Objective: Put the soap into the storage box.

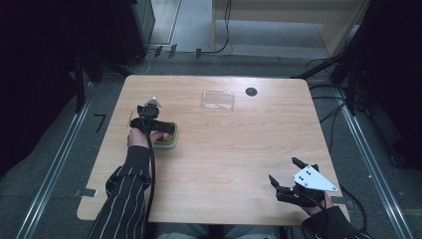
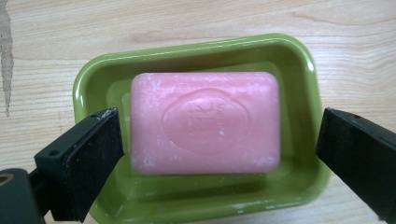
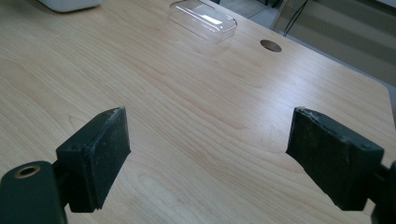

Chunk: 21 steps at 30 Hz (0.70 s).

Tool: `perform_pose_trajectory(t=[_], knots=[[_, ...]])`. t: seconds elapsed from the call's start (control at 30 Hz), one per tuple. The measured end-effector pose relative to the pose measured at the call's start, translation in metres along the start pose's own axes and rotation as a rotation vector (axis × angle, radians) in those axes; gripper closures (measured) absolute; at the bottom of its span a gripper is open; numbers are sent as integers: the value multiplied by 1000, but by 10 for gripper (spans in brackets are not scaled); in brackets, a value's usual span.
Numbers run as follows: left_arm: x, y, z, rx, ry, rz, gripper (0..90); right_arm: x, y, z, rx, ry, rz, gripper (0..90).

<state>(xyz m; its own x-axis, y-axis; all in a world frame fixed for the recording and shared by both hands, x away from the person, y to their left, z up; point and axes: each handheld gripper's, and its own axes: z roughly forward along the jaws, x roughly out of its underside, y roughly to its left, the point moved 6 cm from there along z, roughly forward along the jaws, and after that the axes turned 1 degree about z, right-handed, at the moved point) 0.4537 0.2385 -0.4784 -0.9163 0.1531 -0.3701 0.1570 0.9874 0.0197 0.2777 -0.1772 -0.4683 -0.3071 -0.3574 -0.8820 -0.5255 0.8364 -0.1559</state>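
Note:
A pink soap bar (image 2: 205, 122) lies flat in a green soap dish (image 2: 93, 79) on the wooden table. My left gripper (image 2: 217, 133) hovers over it with its jaws open, one on each side of the bar, and neither pad presses on the soap. From above, that left gripper (image 1: 149, 115) is at the table's left over the green dish (image 1: 172, 141), with a hand around it. My right gripper (image 1: 284, 170) rests near the front right corner, open and with nothing between its jaws (image 3: 208, 154).
A clear plastic lid (image 1: 217, 99) lies at the back centre of the table (image 1: 229, 164), also seen as the clear lid (image 3: 203, 19). A dark cable hole (image 1: 251, 91) is just right of it. Cables run on the floor behind.

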Motion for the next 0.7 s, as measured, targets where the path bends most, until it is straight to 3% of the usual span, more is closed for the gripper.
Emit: perform_pose_trajectory(t=[0.7], knots=[[26,-4,-20,1,-1,31,8,0,0,-1,2,0,1,135]])
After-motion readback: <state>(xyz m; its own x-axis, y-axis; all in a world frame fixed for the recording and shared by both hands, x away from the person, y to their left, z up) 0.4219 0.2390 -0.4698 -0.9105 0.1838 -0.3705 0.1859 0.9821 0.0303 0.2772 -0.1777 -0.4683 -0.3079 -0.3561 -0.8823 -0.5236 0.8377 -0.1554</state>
